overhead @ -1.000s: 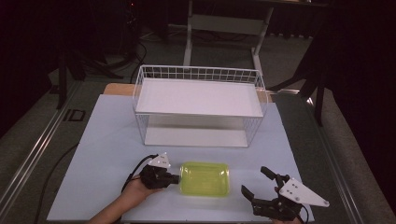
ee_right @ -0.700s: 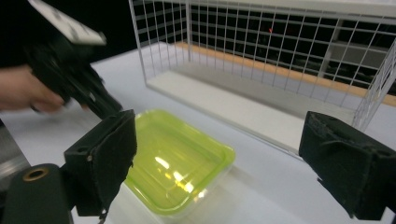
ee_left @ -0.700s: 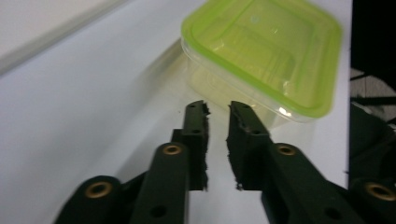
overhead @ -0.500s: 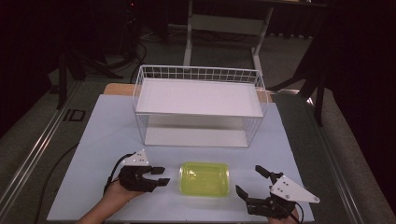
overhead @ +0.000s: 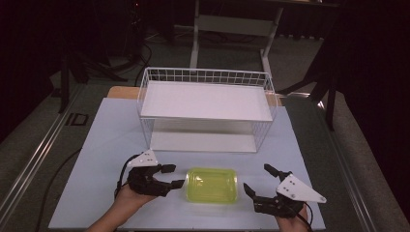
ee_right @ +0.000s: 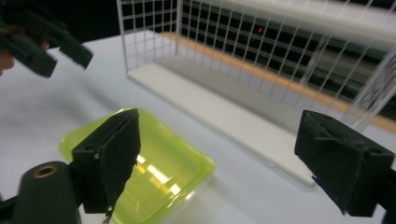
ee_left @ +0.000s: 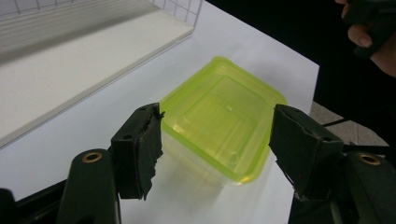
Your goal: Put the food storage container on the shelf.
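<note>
A translucent yellow-green plastic container [overhead: 212,184] lies on the white tabletop near the front, between my two grippers. My left gripper [overhead: 175,175] sits just left of it, open, with nothing between its jaws. In the left gripper view the container [ee_left: 224,121] lies ahead of the left gripper [ee_left: 217,119], beyond its wide-apart pads. My right gripper [overhead: 257,178] is open to the container's right and a little apart from it. In the right gripper view the container [ee_right: 154,172] shows low left, partly behind the left jaw of the right gripper [ee_right: 224,128].
A white wire rack [overhead: 205,101] with two shelves stands behind the container, mid-table. Its lower shelf [ee_right: 224,112] runs close beyond the container. The table's front edge [overhead: 193,227] is near my hands. Dark floor and stand legs [overhead: 196,34] lie behind.
My left gripper has drawn back to the left from the container's left edge and stays open. The container has not moved. The right gripper has shifted only slightly.
</note>
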Motion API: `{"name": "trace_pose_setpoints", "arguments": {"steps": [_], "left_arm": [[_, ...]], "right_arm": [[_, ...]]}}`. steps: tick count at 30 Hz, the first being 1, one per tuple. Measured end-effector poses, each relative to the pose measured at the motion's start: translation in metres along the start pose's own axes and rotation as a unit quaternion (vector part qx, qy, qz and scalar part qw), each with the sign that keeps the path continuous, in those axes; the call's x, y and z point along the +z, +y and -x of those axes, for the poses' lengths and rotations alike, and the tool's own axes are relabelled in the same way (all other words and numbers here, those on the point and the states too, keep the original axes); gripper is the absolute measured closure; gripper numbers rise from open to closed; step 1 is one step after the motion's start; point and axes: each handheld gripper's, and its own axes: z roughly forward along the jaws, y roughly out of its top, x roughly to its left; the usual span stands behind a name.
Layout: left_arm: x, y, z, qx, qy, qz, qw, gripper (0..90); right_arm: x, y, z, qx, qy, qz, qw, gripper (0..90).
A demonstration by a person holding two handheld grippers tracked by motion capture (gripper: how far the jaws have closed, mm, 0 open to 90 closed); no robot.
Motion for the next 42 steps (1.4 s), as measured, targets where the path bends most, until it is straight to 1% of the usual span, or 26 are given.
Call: {"name": "trace_pose_setpoints", "arguments": {"steps": [1,2,4,5,6,7,9,10,11,13,15,17,18,20,22,24,26,28,30,34,36,38,39,40,41,42], "left_arm": [[0.001,0.001,0.000,-0.004,-0.001,0.000,1.0000,32.9],[0.003,0.001,0.000,-0.007,0.000,-0.002,1.0000,32.9],[0.008,0.001,0.001,-0.013,-0.003,-0.003,0.9999,32.9],[0.010,0.001,0.001,-0.014,-0.003,-0.008,0.9999,32.9],[0.013,0.000,0.001,-0.015,-0.004,-0.012,0.9998,32.9],[0.015,0.000,0.001,-0.019,-0.003,-0.018,0.9997,32.9],[0.018,-0.001,0.001,-0.027,-0.002,-0.023,0.9994,32.9],[0.020,-0.001,-0.001,-0.035,-0.004,-0.026,0.9990,32.9],[0.021,-0.002,-0.002,-0.041,-0.007,-0.025,0.9988,32.9],[0.024,-0.003,-0.004,-0.056,-0.012,-0.034,0.9978,32.9],[0.028,-0.004,-0.007,-0.069,-0.013,-0.049,0.9963,32.9],[0.031,-0.007,-0.008,-0.079,-0.010,-0.052,0.9955,32.9],[0.033,-0.008,-0.010,-0.092,-0.013,-0.057,0.9940,32.9],[0.036,-0.011,-0.013,-0.110,-0.014,-0.058,0.9921,32.9],[0.041,-0.014,-0.016,-0.130,-0.021,-0.065,0.9891,32.9],[0.045,-0.017,-0.017,-0.143,-0.023,-0.070,0.9869,33.0],[0.049,-0.018,-0.017,-0.153,-0.024,-0.079,0.9848,33.1],[0.052,-0.019,-0.018,-0.162,-0.023,-0.086,0.9828,33.9],[0.055,-0.021,-0.019,-0.174,-0.027,-0.090,0.9802,36.6],[0.058,-0.024,-0.023,-0.185,-0.021,-0.095,0.9779,43.0],[0.059,-0.026,-0.024,-0.193,-0.026,-0.096,0.9762,49.8],[0.061,-0.027,-0.025,-0.194,-0.029,-0.103,0.9752,54.3],[0.062,-0.028,-0.025,-0.193,-0.033,-0.105,0.9749,58.0],[0.062,-0.029,-0.025,-0.196,-0.036,-0.103,0.9745,58.7],[0.062,-0.029,-0.024,-0.197,-0.037,-0.102,0.9745,61.0],[0.062,-0.028,-0.023,-0.191,-0.032,-0.103,0.9755,63.6]], "right_arm": [[0.003,-0.001,0.000,0.000,-0.004,-0.011,0.9999,14.6],[0.005,-0.002,0.000,0.006,0.002,-0.018,0.9998,14.9],[0.012,-0.003,0.003,0.035,0.027,-0.048,0.9978,15.0],[0.015,-0.005,0.004,0.042,0.034,-0.056,0.9970,15.9],[0.016,-0.006,0.007,0.048,0.053,-0.052,0.9961,16.7],[0.018,-0.008,0.009,0.066,0.070,-0.042,0.9945,15.0],[0.022,-0.008,0.011,0.070,0.064,-0.057,0.9938,15.5],[0.024,-0.008,0.012,0.075,0.067,-0.068,0.9926,15.5],[0.028,-0.008,0.013,0.086,0.071,-0.081,0.9904,14.5],[0.034,-0.009,0.014,0.108,0.068,-0.105,0.9863,12.3],[0.040,-0.009,0.015,0.126,0.071,-0.115,0.9827,11.4],[0.046,-0.010,0.017,0.148,0.087,-0.126,0.9771,11.4],[0.049,-0.011,0.018,0.157,0.088,-0.131,0.9748,11.4],[0.055,-0.013,0.019,0.180,0.094,-0.142,0.9688,11.7],[0.060,-0.017,0.021,0.206,0.103,-0.153,0.9611,13.4],[0.064,-0.020,0.022,0.220,0.110,-0.164,0.9553,14.4],[0.068,-0.024,0.023,0.232,0.117,-0.173,0.9502,15.6],[0.070,-0.028,0.023,0.242,0.114,-0.185,0.9458,22.1],[0.071,-0.030,0.021,0.245,0.111,-0.196,0.9432,23.3],[0.074,-0.036,0.018,0.257,0.118,-0.214,0.9349,29.0],[0.075,-0.038,0.017,0.256,0.116,-0.219,0.9344,32.1],[0.075,-0.039,0.016,0.258,0.118,-0.220,0.9334,36.0],[0.075,-0.039,0.016,0.261,0.120,-0.221,0.9321,40.9],[0.075,-0.039,0.016,0.264,0.122,-0.222,0.9308,42.9],[0.075,-0.040,0.015,0.264,0.121,-0.223,0.9304,45.5],[0.075,-0.040,0.015,0.263,0.120,-0.229,0.9296,50.3]]}}
